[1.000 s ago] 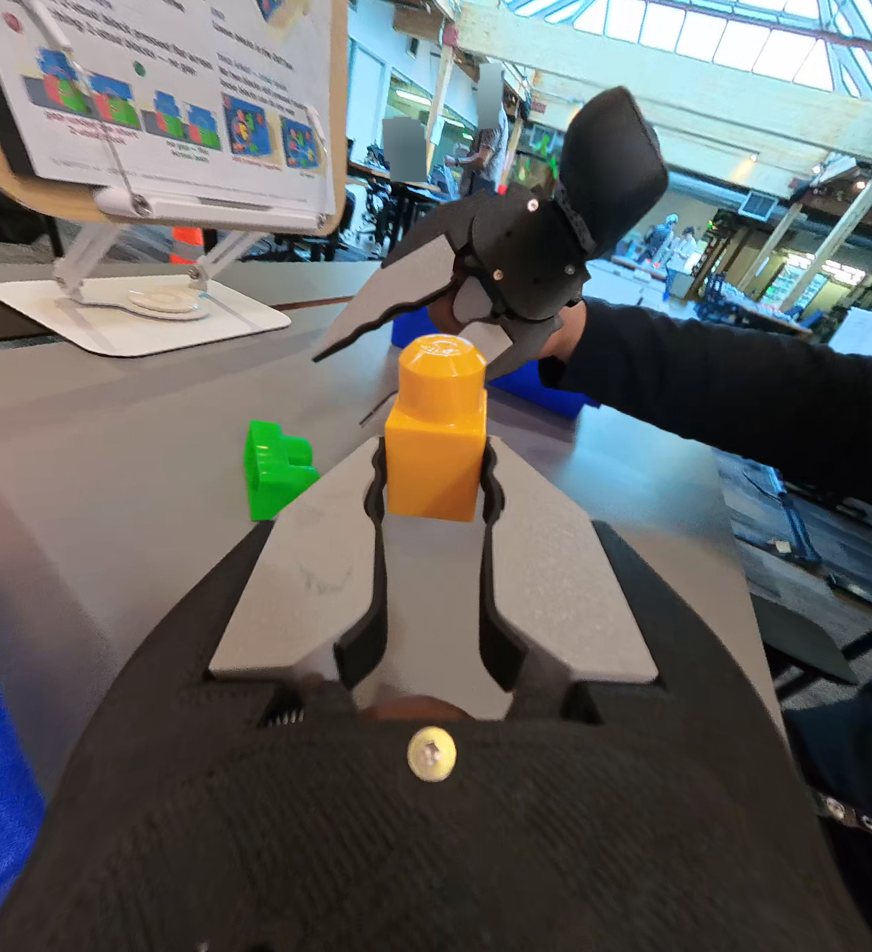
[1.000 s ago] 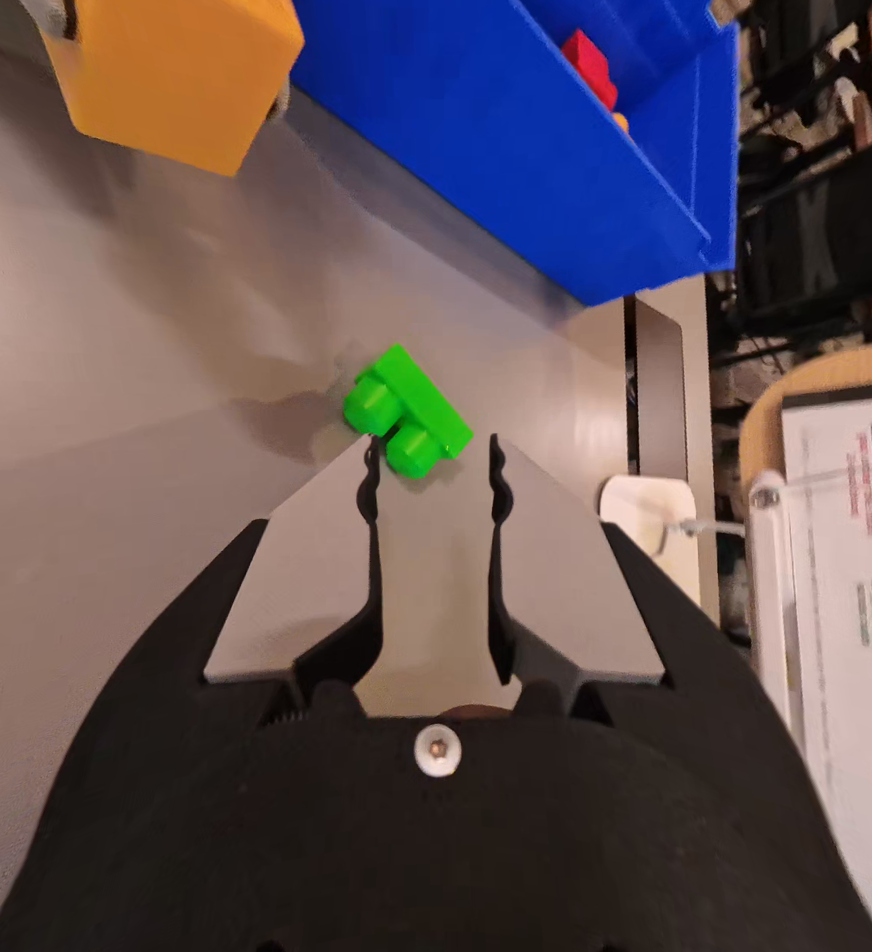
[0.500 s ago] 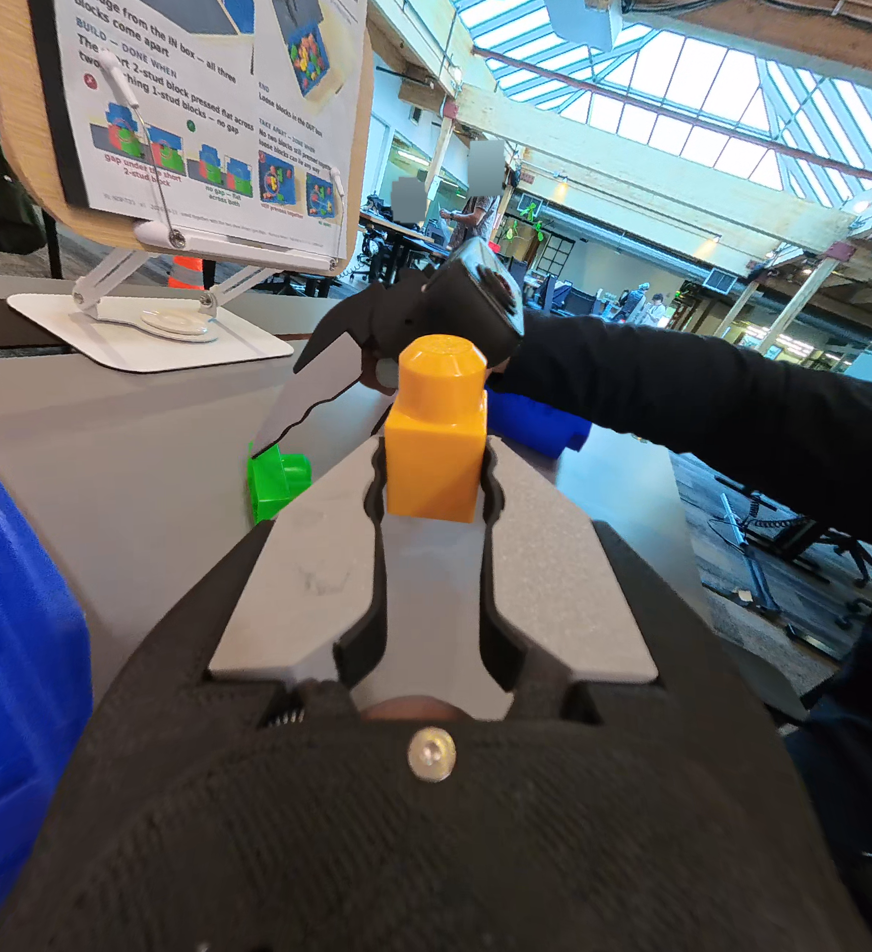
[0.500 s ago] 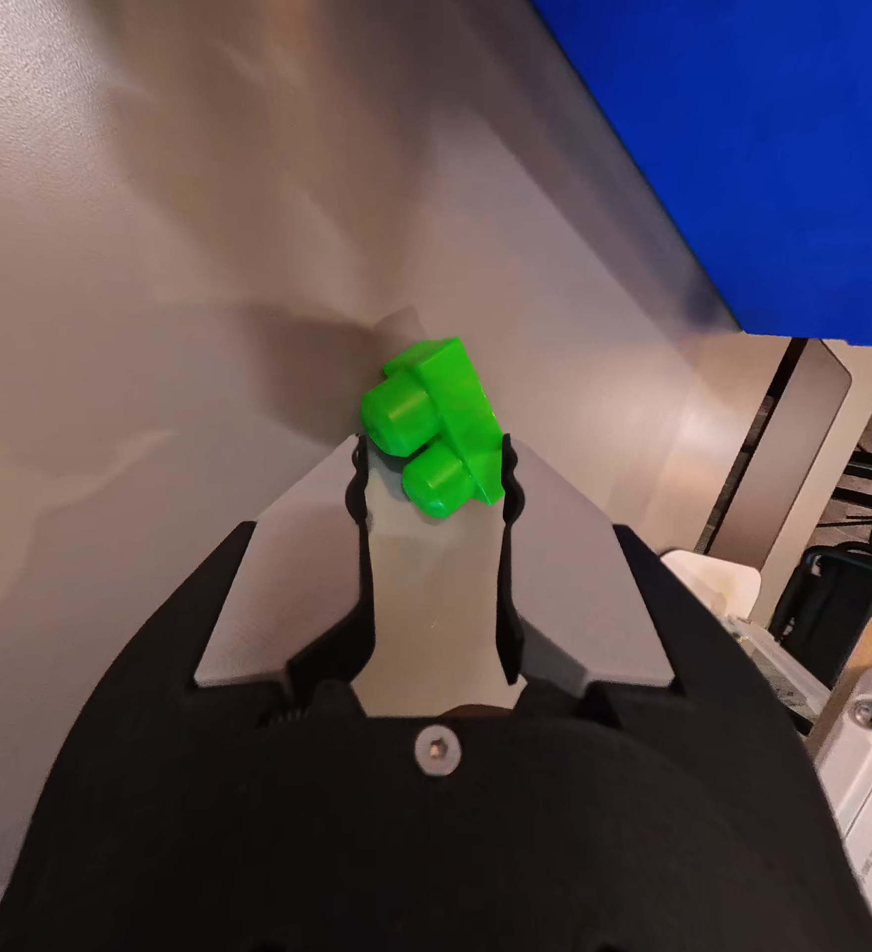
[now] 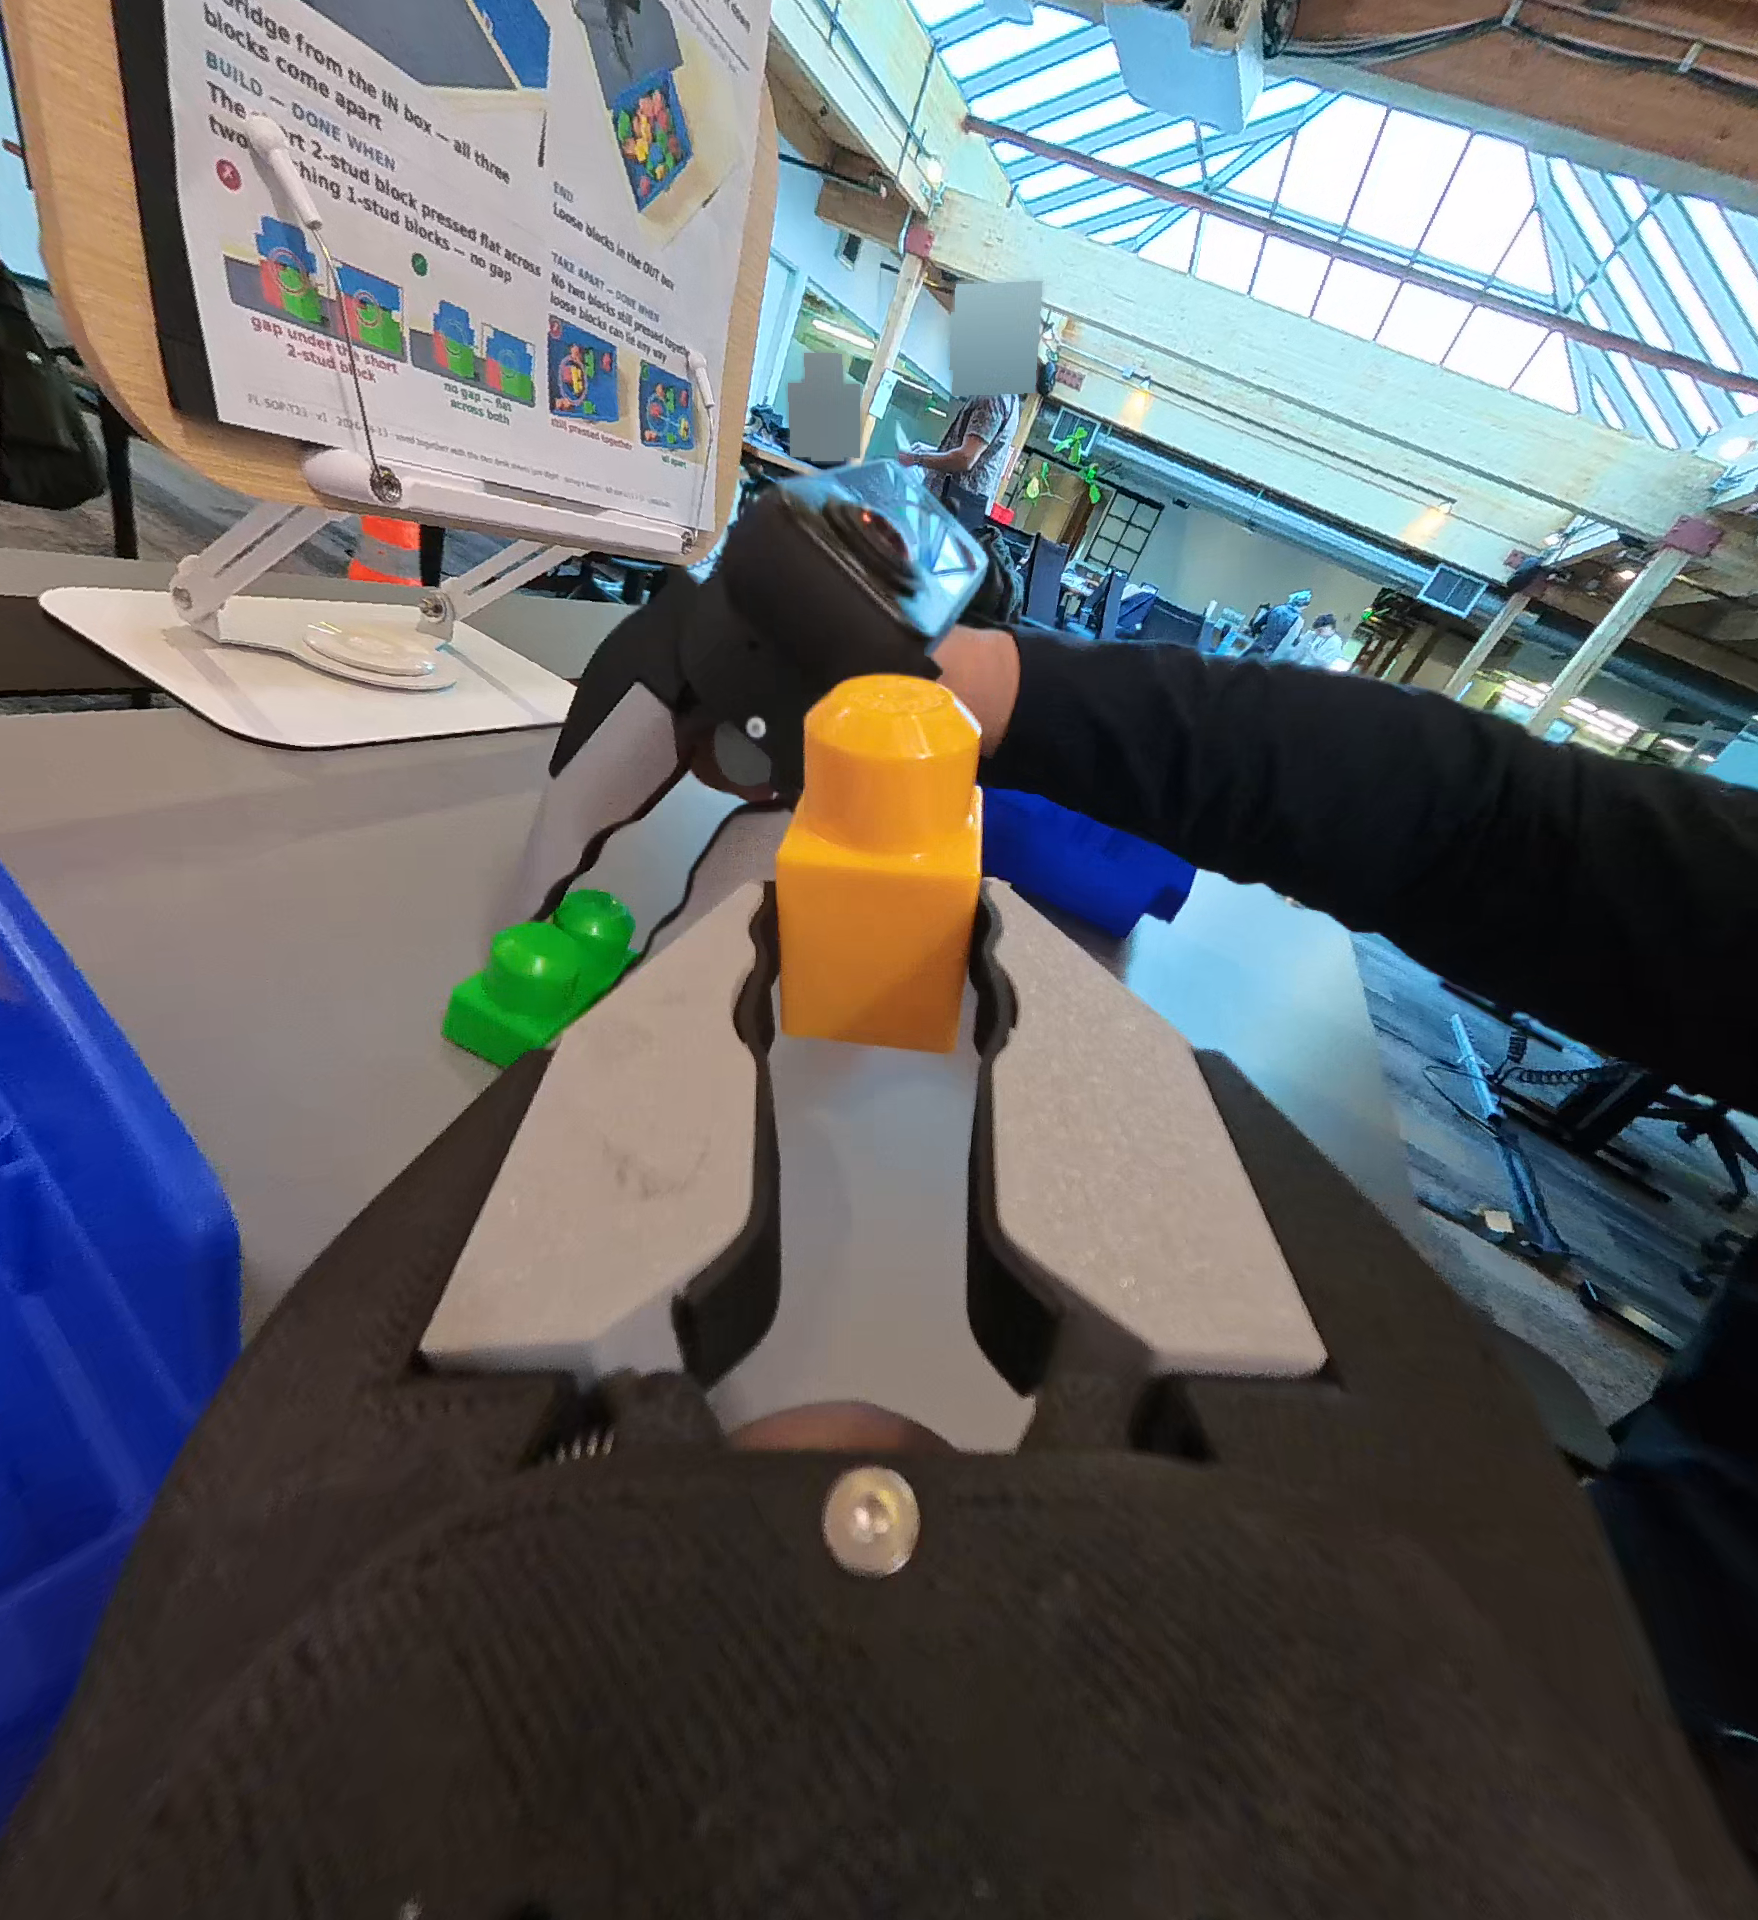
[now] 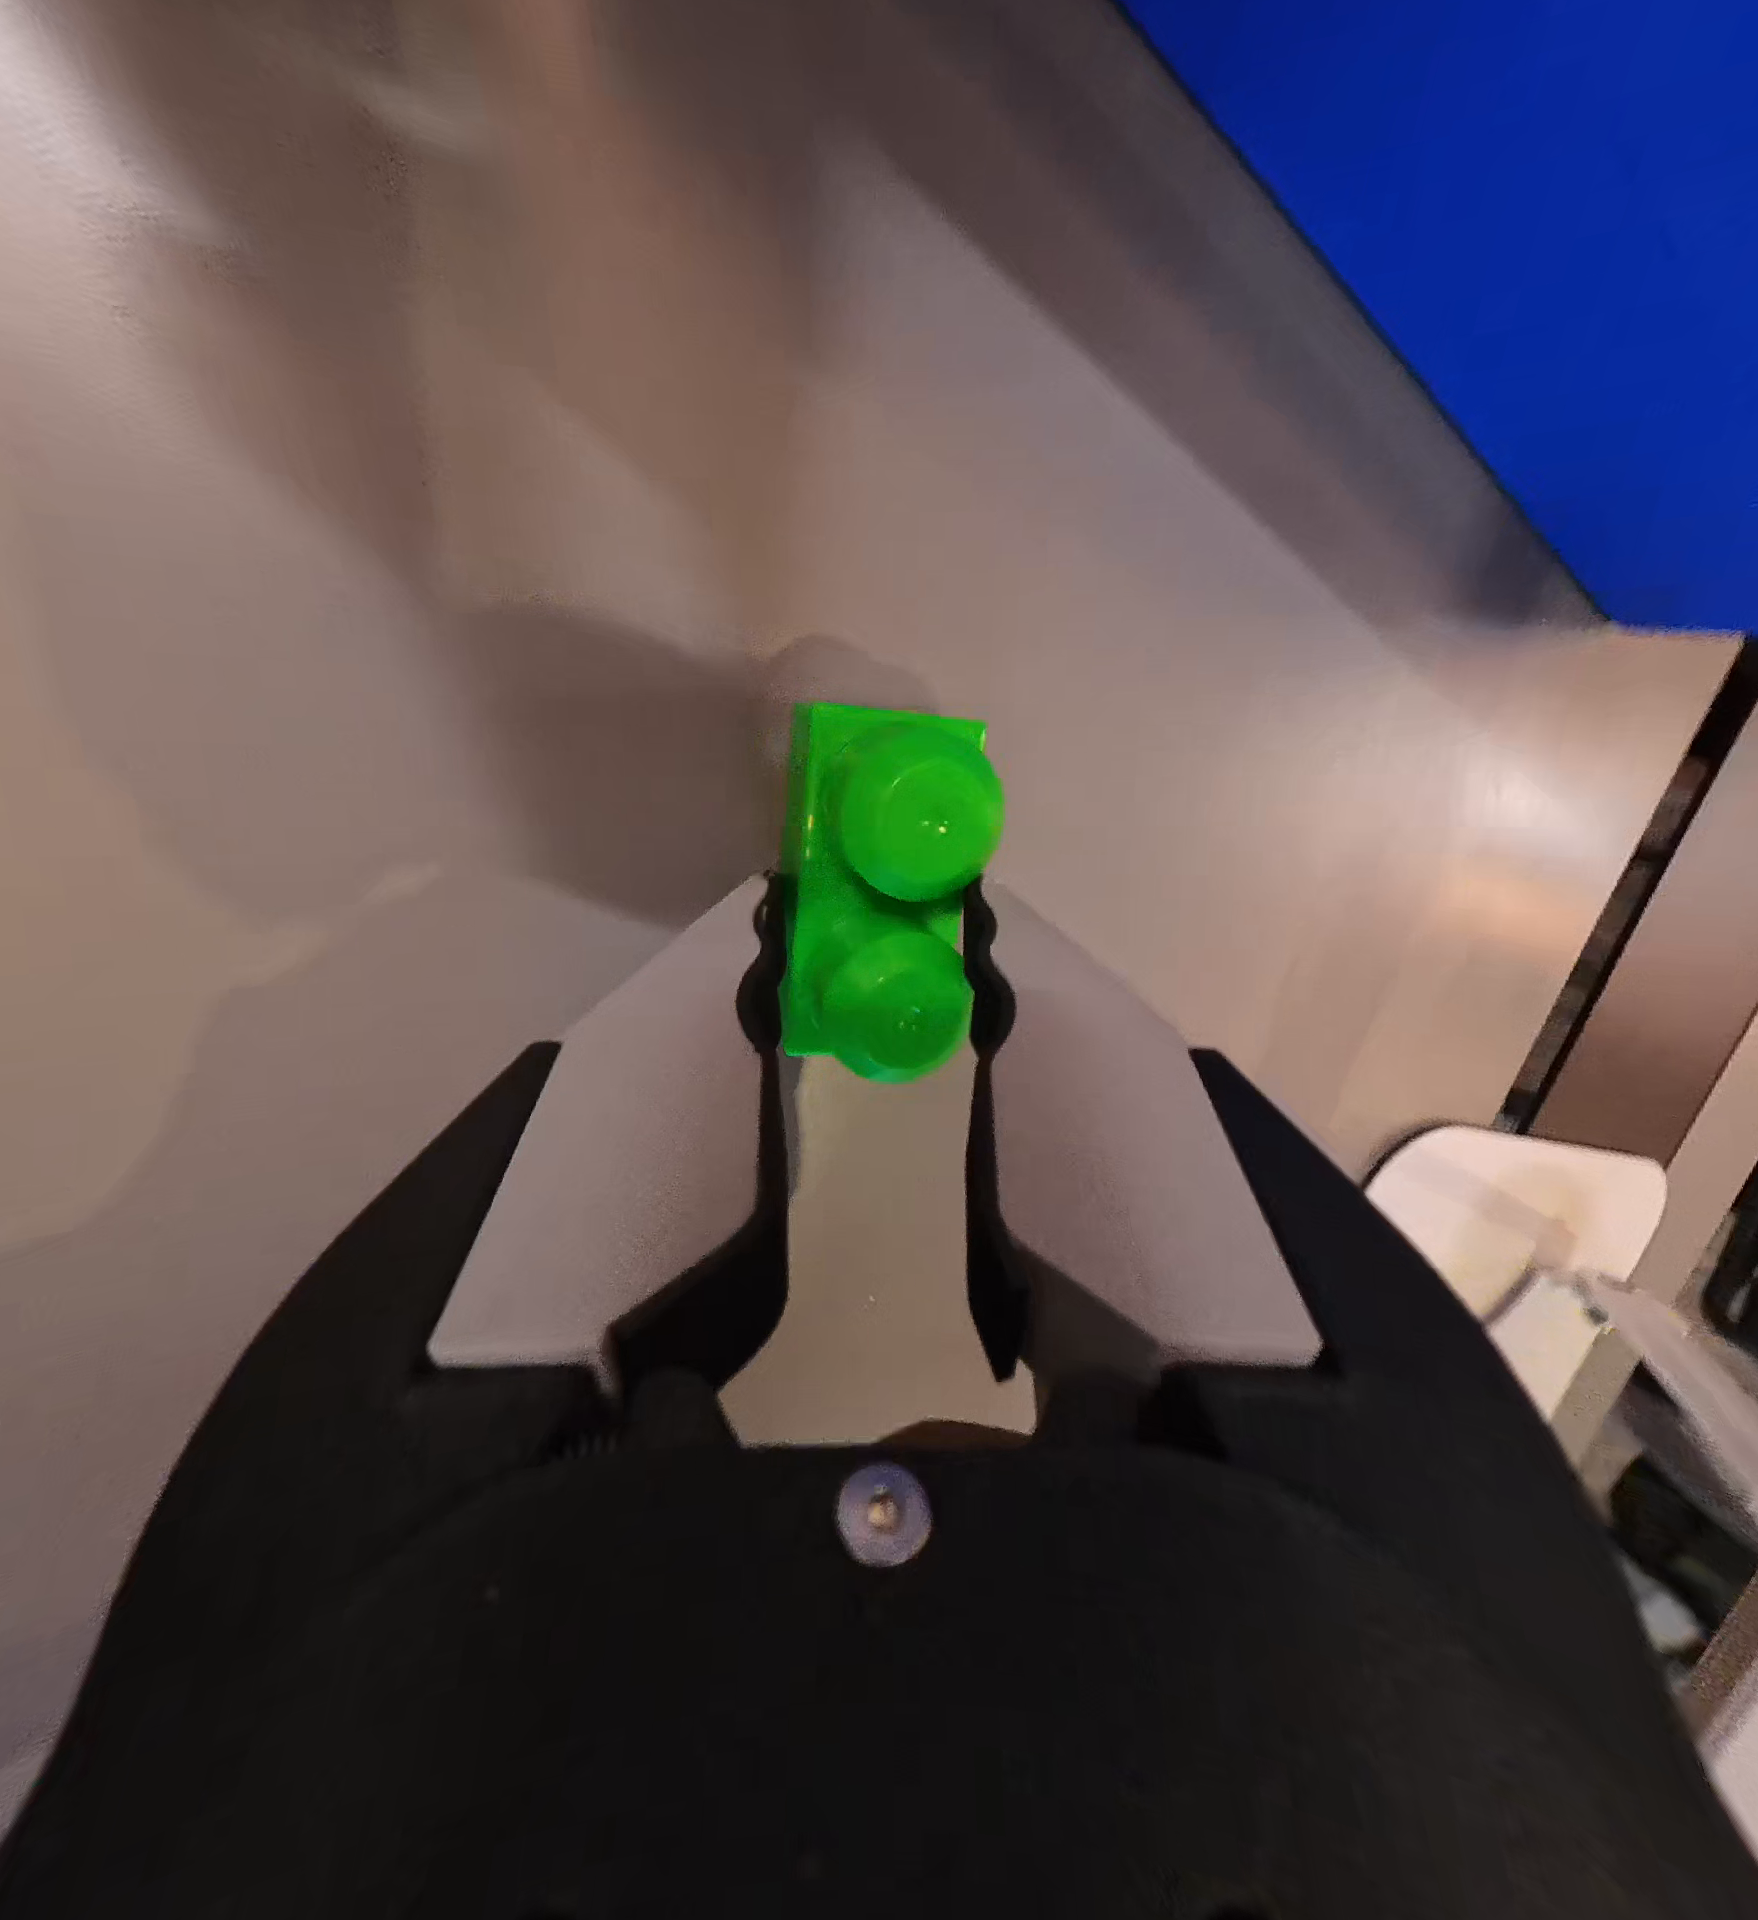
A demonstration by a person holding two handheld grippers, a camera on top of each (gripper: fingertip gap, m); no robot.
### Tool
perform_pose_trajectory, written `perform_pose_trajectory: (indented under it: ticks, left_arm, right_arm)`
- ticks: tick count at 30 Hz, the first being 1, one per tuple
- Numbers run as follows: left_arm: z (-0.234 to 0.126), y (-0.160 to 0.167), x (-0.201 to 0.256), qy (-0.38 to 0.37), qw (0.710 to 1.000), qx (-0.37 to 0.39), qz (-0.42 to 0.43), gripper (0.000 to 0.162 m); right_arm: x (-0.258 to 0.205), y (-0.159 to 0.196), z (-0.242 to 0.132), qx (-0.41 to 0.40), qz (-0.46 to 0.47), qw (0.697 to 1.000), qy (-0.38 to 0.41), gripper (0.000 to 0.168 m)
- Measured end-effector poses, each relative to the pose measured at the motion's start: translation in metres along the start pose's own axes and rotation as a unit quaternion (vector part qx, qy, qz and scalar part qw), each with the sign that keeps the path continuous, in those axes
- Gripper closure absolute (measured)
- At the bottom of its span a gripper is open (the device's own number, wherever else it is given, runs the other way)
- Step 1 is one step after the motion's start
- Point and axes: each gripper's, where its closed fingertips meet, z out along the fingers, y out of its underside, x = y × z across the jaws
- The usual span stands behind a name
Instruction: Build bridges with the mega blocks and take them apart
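Observation:
My left gripper [image 5: 875, 935] is shut on an orange one-stud block [image 5: 880, 894] and holds it upright above the grey table [image 5: 231, 883]. A green two-stud block [image 5: 532, 987] lies on the table to its left, studs up. My right gripper [image 6: 875, 966] reaches down over it, and its pads press on both long sides of the green block [image 6: 885, 904]. The left wrist view also shows the right gripper [image 5: 594, 925] with its fingertips down at the block, held by a hand in a black sleeve [image 5: 1374, 831].
A blue bin [image 5: 44, 1299] stands close on the left and also shows in the right wrist view [image 6: 1529, 260]. Another blue bin [image 5: 1083, 862] sits behind the orange block. An instruction sheet on a white stand [image 5: 314, 665] is at the table's back. The table's edge runs on the right. The gap from one gripper's tips to the other's is roughly 15 centimeters.
My right gripper came down over the green block, opened wider, then closed its pads on it; the block turned in line with the fingers. My left gripper kept hold of the orange block.

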Motion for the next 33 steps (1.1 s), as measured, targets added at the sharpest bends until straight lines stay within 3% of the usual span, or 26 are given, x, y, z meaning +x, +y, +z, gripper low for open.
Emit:
perform_pose_trajectory:
  ticks: [4, 8, 14, 17, 24, 33]
  left_arm:
    - [0.001, 0.006, -0.003, -0.011, 1.000, -0.016, 0.012, 0.128]
    - [0.010, 0.025, 0.001, -0.013, 0.996, -0.070, 0.049, 0.128]
    - [0.027, 0.057, 0.020, 0.025, 0.986, -0.140, 0.086, 0.128]
    - [0.034, 0.071, 0.019, 0.016, 0.980, -0.168, 0.109, 0.128]
    - [0.040, 0.079, 0.023, 0.021, 0.975, -0.182, 0.123, 0.128]
    - [0.043, 0.078, 0.029, 0.032, 0.973, -0.176, 0.144, 0.128]
  right_arm:
    - [0.008, 0.004, -0.023, 0.060, 0.089, 0.994, 0.009, 0.138]
    - [-0.009, 0.001, -0.075, 0.167, 0.189, 0.966, -0.059, 0.138]
    - [-0.051, -0.024, -0.149, 0.254, 0.194, 0.940, -0.121, 0.138]
    - [-0.070, -0.039, -0.156, 0.226, 0.159, 0.953, -0.122, 0.138]
    - [-0.086, -0.043, -0.127, 0.106, 0.105, 0.983, -0.103, 0.138]
    - [-0.089, -0.048, -0.130, 0.094, 0.098, 0.982, -0.131, 0.138]
